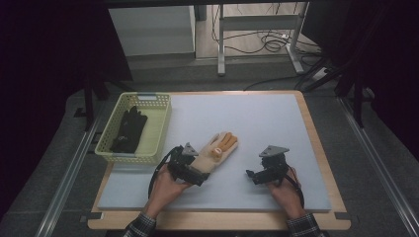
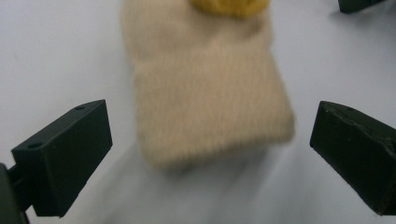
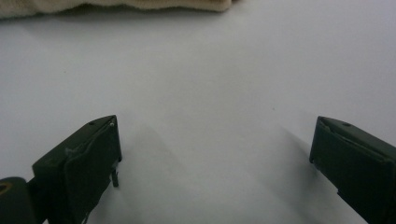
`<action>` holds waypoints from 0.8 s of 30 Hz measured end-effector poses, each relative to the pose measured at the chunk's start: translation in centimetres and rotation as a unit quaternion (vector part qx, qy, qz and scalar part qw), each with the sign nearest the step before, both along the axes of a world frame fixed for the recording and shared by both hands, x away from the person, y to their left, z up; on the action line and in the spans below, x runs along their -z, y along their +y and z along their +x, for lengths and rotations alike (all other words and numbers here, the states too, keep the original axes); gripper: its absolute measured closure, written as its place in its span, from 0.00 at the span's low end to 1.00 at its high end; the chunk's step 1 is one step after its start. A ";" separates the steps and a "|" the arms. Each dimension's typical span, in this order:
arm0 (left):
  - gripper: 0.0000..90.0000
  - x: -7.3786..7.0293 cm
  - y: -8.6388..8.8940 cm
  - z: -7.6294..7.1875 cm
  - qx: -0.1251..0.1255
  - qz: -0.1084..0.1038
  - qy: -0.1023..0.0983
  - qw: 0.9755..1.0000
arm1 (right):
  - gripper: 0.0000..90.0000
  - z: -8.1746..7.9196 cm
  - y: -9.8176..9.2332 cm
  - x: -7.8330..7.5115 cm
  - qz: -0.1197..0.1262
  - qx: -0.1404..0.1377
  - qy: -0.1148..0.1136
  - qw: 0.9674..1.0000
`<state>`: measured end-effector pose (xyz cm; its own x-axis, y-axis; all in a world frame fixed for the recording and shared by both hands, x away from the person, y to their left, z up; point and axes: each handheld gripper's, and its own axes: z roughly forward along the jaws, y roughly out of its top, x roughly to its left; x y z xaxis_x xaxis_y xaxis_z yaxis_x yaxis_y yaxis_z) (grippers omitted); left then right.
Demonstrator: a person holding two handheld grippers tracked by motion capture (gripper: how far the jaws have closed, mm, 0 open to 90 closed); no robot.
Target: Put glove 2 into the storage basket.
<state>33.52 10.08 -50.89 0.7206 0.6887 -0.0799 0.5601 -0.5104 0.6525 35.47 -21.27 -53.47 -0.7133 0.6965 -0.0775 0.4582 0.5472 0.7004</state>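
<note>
A cream knitted glove [image 1: 217, 151] with orange-yellow fingertips lies flat on the white mat [image 1: 257, 123], fingers pointing up and right. My left gripper [image 1: 196, 174] stands open at the glove's cuff [image 2: 210, 102], its jaws wide on either side of the cuff without touching it. My right gripper [image 1: 250, 176] is open over bare mat to the right of the glove, pointing left toward it; the glove's edge [image 3: 116, 4] runs along the top of the right gripper view. A black glove [image 1: 129, 129] lies in the yellow basket [image 1: 160, 128].
The yellow basket stands at the mat's left edge, just up and left of my left hand. The wooden table edge [image 1: 321, 148] runs along the right. Beyond the table are a metal frame [image 1: 257, 29] and floor cables.
</note>
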 end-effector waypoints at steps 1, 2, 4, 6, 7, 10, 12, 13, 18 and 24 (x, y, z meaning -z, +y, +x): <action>0.00 -0.1 -0.2 0.3 0.000 0.003 0.001 1.000 | 0.02 0.0 0.0 0.0 0.000 0.000 -0.001 1.000; 0.00 -0.2 -0.6 0.6 0.000 0.007 0.001 1.000 | 0.02 0.0 0.0 0.0 0.000 0.000 0.000 1.000; 0.00 -0.3 -1.2 1.4 0.000 0.014 0.005 1.000 | 0.02 0.0 0.0 0.0 0.000 0.000 -0.001 1.000; 0.00 -0.2 -1.8 2.0 -0.001 0.022 0.009 1.000 | 0.02 0.0 0.0 0.0 0.000 0.000 -0.001 1.000; 0.00 -0.2 -2.1 2.3 0.001 0.024 0.011 1.000 | 0.02 0.0 0.0 0.0 0.000 0.000 -0.001 1.000; 0.00 0.1 -3.3 3.3 0.003 0.039 0.017 0.999 | 0.02 0.0 0.0 0.0 0.001 0.000 0.000 1.000; 0.00 0.3 -4.0 3.7 0.004 0.048 0.018 0.999 | 0.02 -0.1 0.0 0.0 0.001 0.000 -0.001 1.000; 0.00 0.5 -4.4 4.0 0.002 0.058 0.019 0.998 | 0.02 0.0 0.0 0.0 0.000 -0.001 -0.002 1.000; 0.00 1.3 -5.5 5.4 -0.016 0.084 0.027 0.996 | 0.02 -0.1 0.0 0.0 0.000 0.000 -0.003 1.000; 0.06 1.6 -5.2 6.0 -0.008 0.075 0.049 0.996 | 0.03 -0.1 0.0 0.0 -0.001 -0.001 -0.006 1.000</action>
